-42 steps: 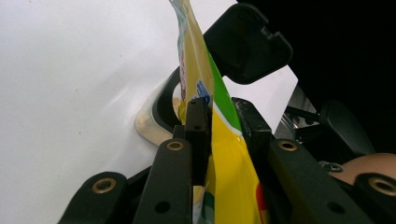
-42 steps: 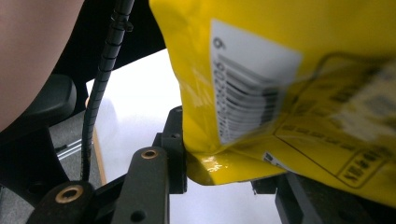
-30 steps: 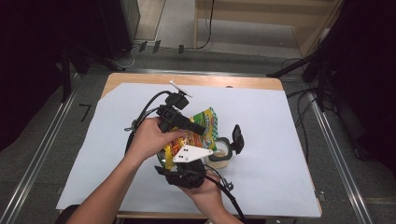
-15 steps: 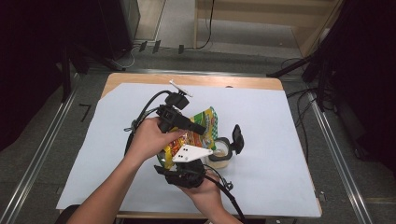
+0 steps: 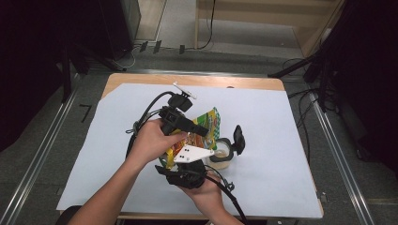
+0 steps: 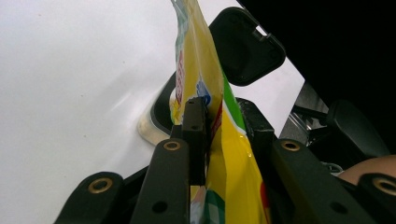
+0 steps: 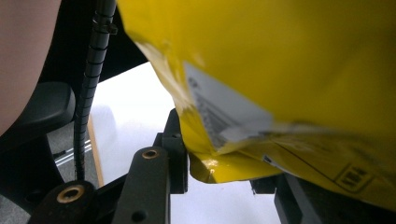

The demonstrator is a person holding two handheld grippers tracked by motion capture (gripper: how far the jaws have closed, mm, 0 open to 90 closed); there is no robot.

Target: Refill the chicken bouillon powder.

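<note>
**Desk lead:** What changed in that last second?

**Operator:** Almost nothing. From the high view, the snack bag (image 5: 210, 120) sat in the same tilt as a second before, and neither hand had drifted. I was holding it over the middle of the desk (image 5: 187, 80), a little toward the near edge, with its upper end leaning toward the far edge.

**Desk lead:** And your grip?

**Operator:** The left gripper (image 5: 202, 131) was closed down on the bag partway along its side. In the left gripper view both jaws pressed flat on the foil, with no gap to spare. The right gripper (image 5: 182, 151) came up from beneath, and its jaws had pinched the bottom seam (image 7: 219, 163).

**Desk lead:** Where was the container?

**Operator:** The clear container (image 5: 224, 153) stood on the white sheet (image 5: 291, 122), just beside the bag on its right. Its black lid (image 5: 238, 139) was flipped up. The bag hung above the rim, and I couldn't tell whether they touched.

**Desk lead:** So what did the stillness mean?

**Operator:** I judged that the grip was secure and the bag was lined up, but nothing had gone into the container yet.
</note>
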